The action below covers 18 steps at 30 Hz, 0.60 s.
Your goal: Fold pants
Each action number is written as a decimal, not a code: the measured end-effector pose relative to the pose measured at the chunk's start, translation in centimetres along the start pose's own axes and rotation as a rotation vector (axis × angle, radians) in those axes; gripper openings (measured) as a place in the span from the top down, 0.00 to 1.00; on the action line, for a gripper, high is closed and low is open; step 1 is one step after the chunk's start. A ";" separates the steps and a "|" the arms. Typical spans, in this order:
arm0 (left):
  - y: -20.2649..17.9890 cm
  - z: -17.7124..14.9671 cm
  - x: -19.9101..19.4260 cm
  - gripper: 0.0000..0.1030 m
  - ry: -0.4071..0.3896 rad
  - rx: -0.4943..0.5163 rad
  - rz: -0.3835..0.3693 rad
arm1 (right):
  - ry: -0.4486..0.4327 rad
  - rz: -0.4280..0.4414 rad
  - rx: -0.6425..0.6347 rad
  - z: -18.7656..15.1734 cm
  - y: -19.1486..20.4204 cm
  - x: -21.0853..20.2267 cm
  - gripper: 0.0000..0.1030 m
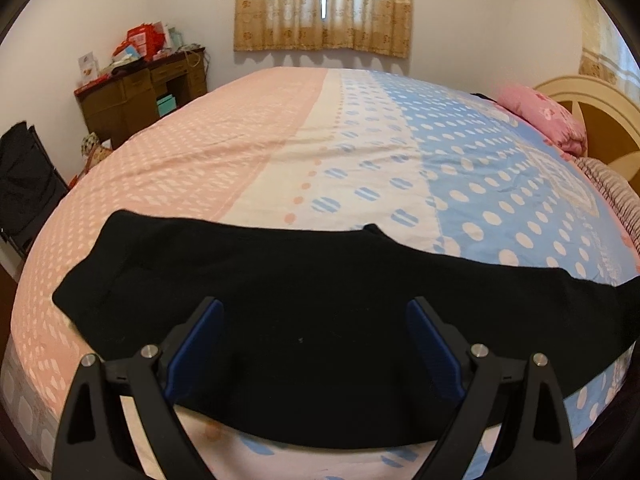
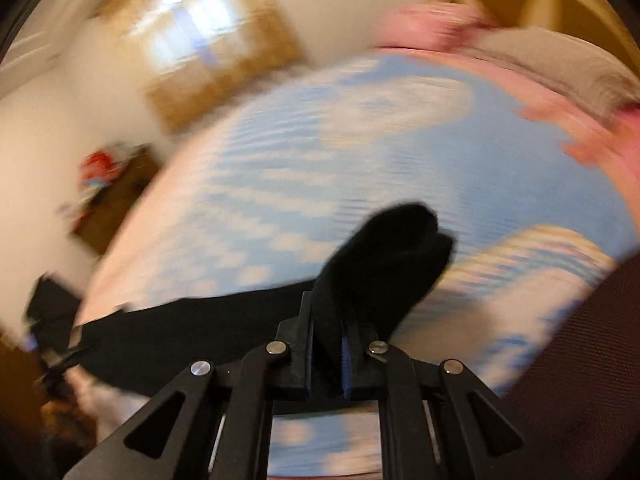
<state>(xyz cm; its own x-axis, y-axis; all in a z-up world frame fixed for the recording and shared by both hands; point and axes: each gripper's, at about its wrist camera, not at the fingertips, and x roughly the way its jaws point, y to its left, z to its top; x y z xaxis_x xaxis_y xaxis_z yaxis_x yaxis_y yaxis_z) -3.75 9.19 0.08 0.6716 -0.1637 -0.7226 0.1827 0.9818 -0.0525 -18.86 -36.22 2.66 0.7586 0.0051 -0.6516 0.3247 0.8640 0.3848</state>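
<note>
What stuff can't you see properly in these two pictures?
- Right wrist view: the bedspread and window are smeared by motion blur.
- Right wrist view: the pants end is bunched in the right gripper; which part is unclear.
- Left wrist view: the pants' right end runs off the edge.
- Left wrist view: the desk clutter is too small to name.

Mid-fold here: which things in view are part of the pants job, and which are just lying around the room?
Job:
black pants spread on the bed
left tongs, open over them
right tongs, shut on one end of the pants

Lying about:
pink pillow
wooden desk with red clutter
curtain
</note>
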 end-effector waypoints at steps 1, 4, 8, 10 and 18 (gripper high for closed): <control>0.2 0.0 0.0 0.08 0.003 -0.011 -0.004 | 0.010 0.038 -0.031 0.1 1.8 0.2 0.90; 0.6 -0.2 0.1 0.08 0.008 -0.030 -0.020 | 0.059 0.162 -0.132 -0.2 8.6 2.4 0.90; 0.8 -0.5 0.0 0.08 0.004 -0.013 -0.005 | 0.128 0.259 -0.228 -2.4 15.1 7.1 0.90; 1.2 -0.6 -0.1 0.08 0.002 -0.016 0.004 | 0.169 0.281 -0.253 -4.3 17.6 9.7 0.90; 3.4 -0.8 0.3 0.08 0.012 -0.056 0.022 | 0.217 0.267 -0.336 -10.2 22.3 16.5 0.80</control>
<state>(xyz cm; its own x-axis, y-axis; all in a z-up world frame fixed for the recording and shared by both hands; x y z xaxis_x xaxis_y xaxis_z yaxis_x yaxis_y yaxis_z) -3.50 12.53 -0.87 0.6660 -0.1407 -0.7325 0.1270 0.9891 -0.0745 -4.85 -11.77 -6.14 0.6436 0.3231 -0.6938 -0.0936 0.9329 0.3477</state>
